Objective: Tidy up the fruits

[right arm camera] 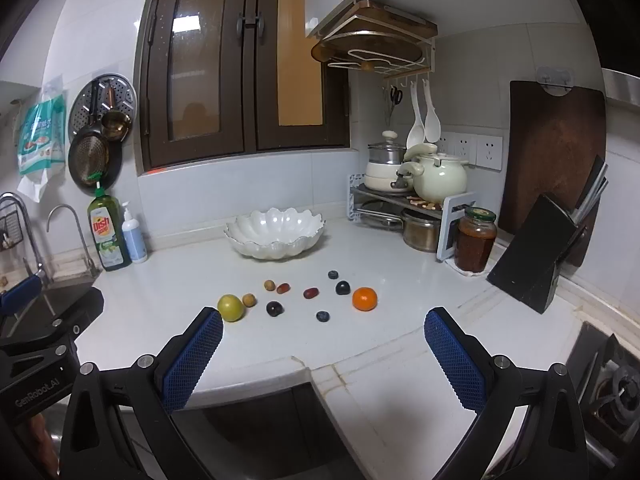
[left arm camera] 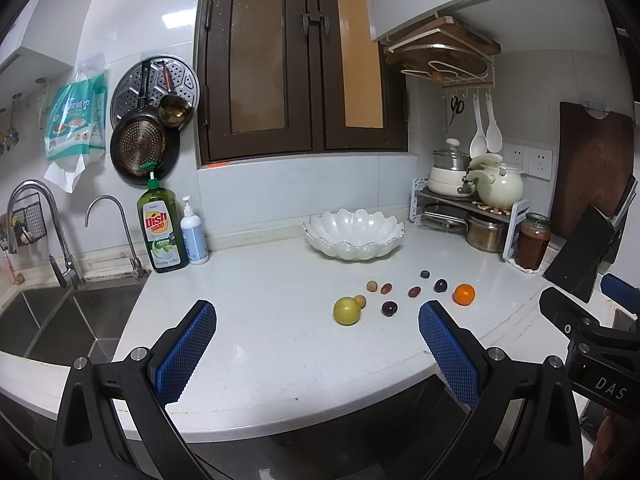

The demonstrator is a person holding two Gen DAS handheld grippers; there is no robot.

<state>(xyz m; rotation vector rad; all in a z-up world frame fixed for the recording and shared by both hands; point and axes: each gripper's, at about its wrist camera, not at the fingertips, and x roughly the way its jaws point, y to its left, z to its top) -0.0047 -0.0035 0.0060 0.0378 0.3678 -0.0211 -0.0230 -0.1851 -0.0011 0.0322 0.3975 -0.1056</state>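
Right wrist view: both tools, left tool [left arm camera: 316, 356] and right tool [right arm camera: 323, 356], released above worktop [right arm camera: 380, 360]; fruits [right arm camera: 304, 296] lie before scalloped bowl [right arm camera: 276, 232].

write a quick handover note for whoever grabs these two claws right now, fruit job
Left claw: wide open, empty, hovering over the near edge of the counter.
Right claw: wide open, empty, beside it to the right.
White scalloped bowl: at the back of the counter, no fruit visible in it.
Fruit, all loose on the counter in front of the bowl: green fruit far left, orange far right; between them two small tan fruits, two reddish ones, two dark plum-like ones and two blueberries.
Done: nothing placed yet.
Left: every piece; the bowl looks like the likely destination.
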